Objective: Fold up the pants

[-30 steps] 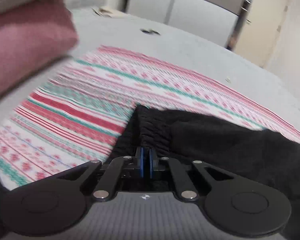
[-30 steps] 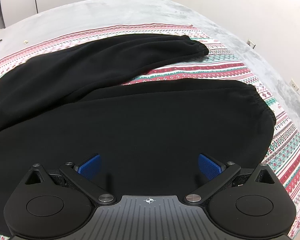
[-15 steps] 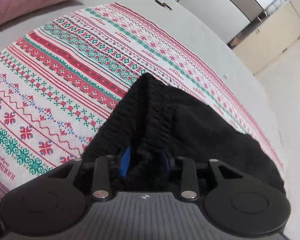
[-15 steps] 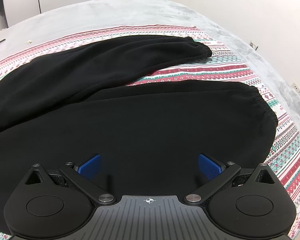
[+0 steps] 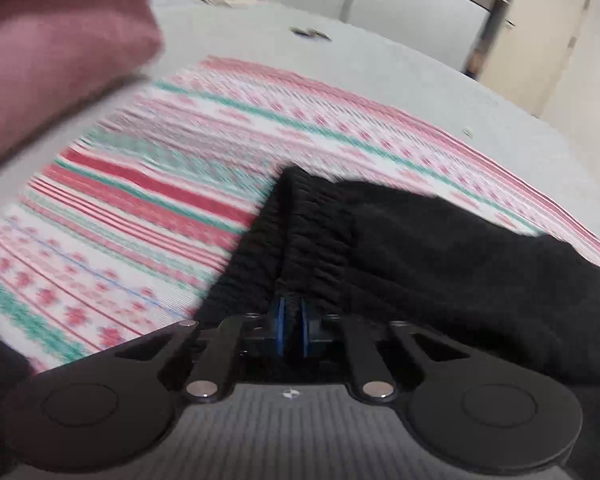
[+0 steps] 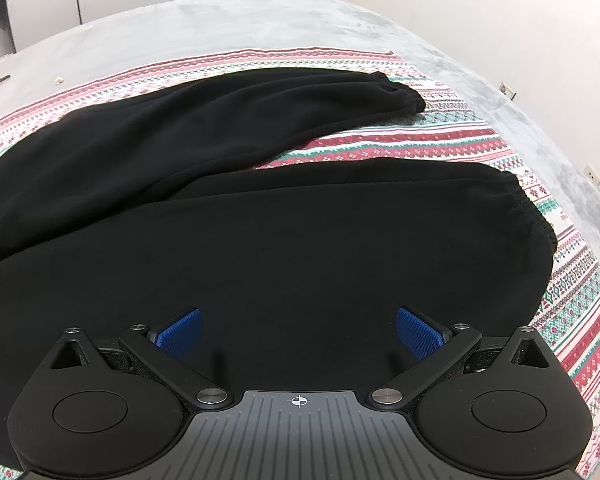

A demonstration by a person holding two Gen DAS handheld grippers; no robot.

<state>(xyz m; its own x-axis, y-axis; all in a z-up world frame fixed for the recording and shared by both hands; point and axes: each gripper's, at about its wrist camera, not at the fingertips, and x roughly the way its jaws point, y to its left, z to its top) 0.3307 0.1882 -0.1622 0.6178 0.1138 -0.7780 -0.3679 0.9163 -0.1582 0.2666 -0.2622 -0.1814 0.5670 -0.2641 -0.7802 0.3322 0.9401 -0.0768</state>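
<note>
Black sweatpants [image 6: 284, 232] lie spread on a red, green and white patterned cloth [image 6: 460, 140], both legs pointing right with elastic cuffs. In the left wrist view my left gripper [image 5: 292, 330] is shut on the gathered elastic waistband [image 5: 312, 240] of the pants, which rises in a peak from the cloth [image 5: 140, 208]. My right gripper [image 6: 299, 330] is open, its blue pads wide apart, hovering low over the near leg. Nothing is between its fingers.
The cloth lies on a grey bed [image 6: 228, 24]. A pink pillow [image 5: 56, 56] sits at the upper left in the left wrist view. White cupboard doors [image 5: 412, 4] and a beige door stand beyond the bed. A wall with sockets [image 6: 508, 90] borders the right side.
My left gripper opened partly around the waistband half a second ago and has closed on it again, and its view swung back up with motion blur. My right gripper stayed open and barely moved.
</note>
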